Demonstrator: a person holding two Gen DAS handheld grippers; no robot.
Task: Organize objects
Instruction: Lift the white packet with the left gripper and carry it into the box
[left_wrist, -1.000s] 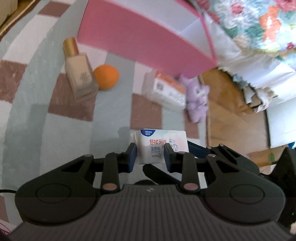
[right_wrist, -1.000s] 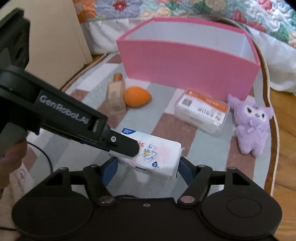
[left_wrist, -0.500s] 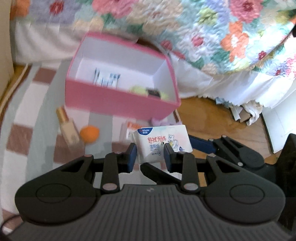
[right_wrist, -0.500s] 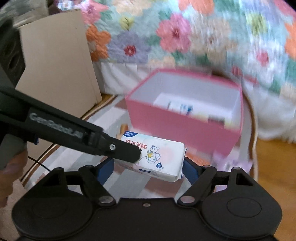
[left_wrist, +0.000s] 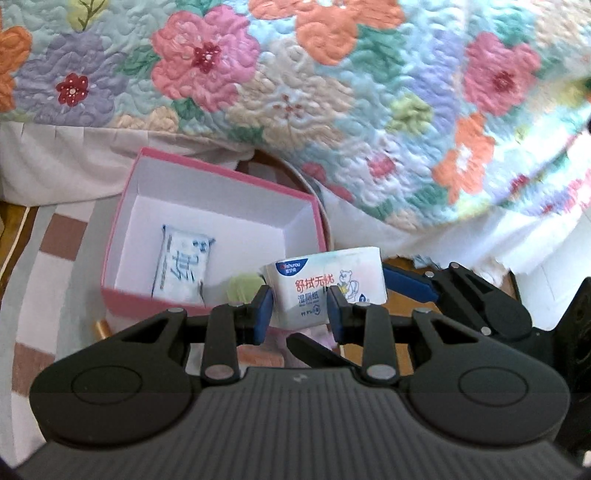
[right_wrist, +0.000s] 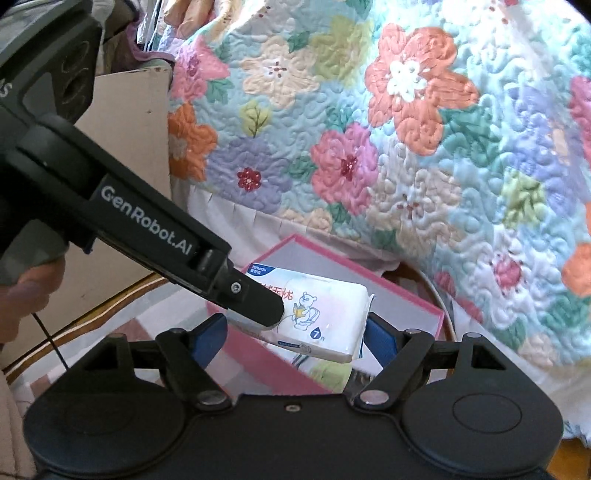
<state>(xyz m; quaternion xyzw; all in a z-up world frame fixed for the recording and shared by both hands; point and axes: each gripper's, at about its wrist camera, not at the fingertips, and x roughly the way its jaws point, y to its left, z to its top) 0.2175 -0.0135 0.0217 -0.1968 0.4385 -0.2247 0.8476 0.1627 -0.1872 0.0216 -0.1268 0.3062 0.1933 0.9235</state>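
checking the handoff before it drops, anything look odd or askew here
One oddity: both grippers grip the same wet wipes pack at once, left gripper across its short end, right gripper along its length. It hangs tilted above the pink box. Nothing looks spilled or damaged.

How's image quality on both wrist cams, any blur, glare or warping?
Left wrist: quilt smeared toward the right edge, pink box bowed by the fisheye, wipes pack text legible. Right wrist: glare whitens the pack's top; quilt soft at right.

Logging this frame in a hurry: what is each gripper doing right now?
Left gripper: shut on the wet wipes pack, across its short end.
Right gripper: shut on the same wet wipes pack, along its length.
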